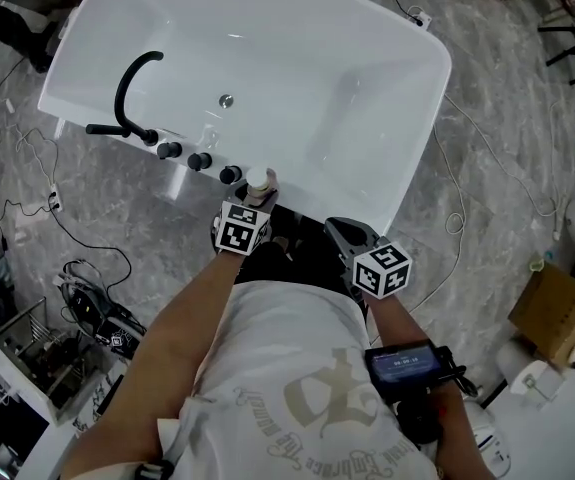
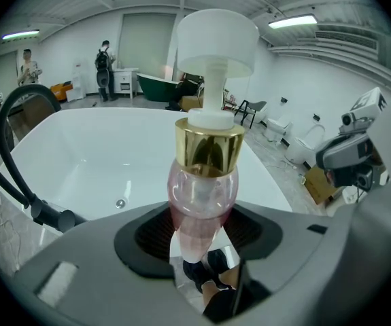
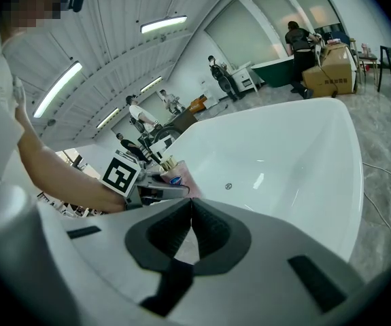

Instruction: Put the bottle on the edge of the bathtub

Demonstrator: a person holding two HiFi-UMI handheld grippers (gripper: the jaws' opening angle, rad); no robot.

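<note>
A pink bottle (image 2: 203, 190) with a gold collar and a white pump cap stands upright between the jaws of my left gripper (image 2: 202, 235), which is shut on its body. In the head view the bottle (image 1: 260, 180) is at the near rim of the white bathtub (image 1: 412, 168), just right of the black knobs, with the left gripper (image 1: 254, 204) behind it. Whether its base rests on the rim is hidden. My right gripper (image 1: 345, 232) hangs to the right, off the tub, its jaws (image 3: 190, 217) shut on nothing. From there the bottle (image 3: 176, 176) shows at left.
A black curved faucet (image 1: 127, 93) and three black knobs (image 1: 199, 160) sit on the tub's near-left rim. Cables run over the marble floor. A cart with gear (image 1: 37, 353) stands at lower left, a cardboard box (image 1: 557, 313) at right. People stand far off.
</note>
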